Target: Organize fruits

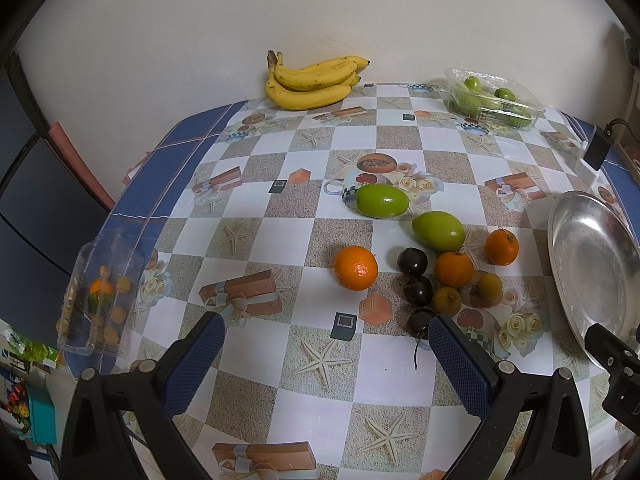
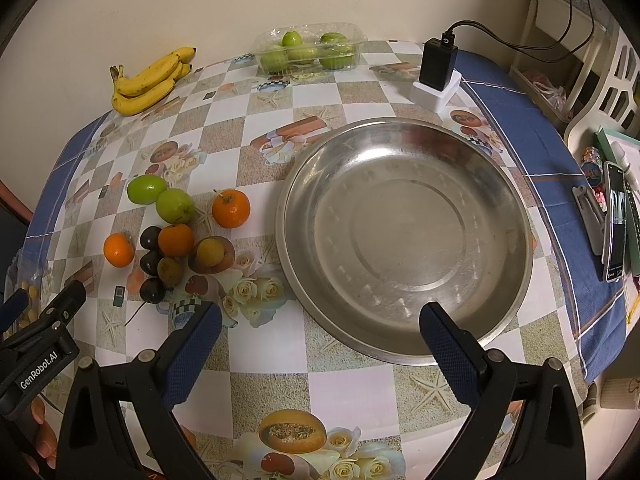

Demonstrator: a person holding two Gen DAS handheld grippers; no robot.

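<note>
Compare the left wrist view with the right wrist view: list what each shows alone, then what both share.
Left wrist only: a clear box of small orange fruit at the table's left edge. Right wrist only: a phone on a stand, and the whole steel bowl, nothing in it. Shared: bananas, the tray of green fruit, the loose fruit cluster, the charger. Both tongs open.

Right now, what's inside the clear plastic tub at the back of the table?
The clear plastic tub holds small green fruits; several show through its wall and over the rim. The exact count is unclear, since some lie behind others and the plastic glares.
</note>
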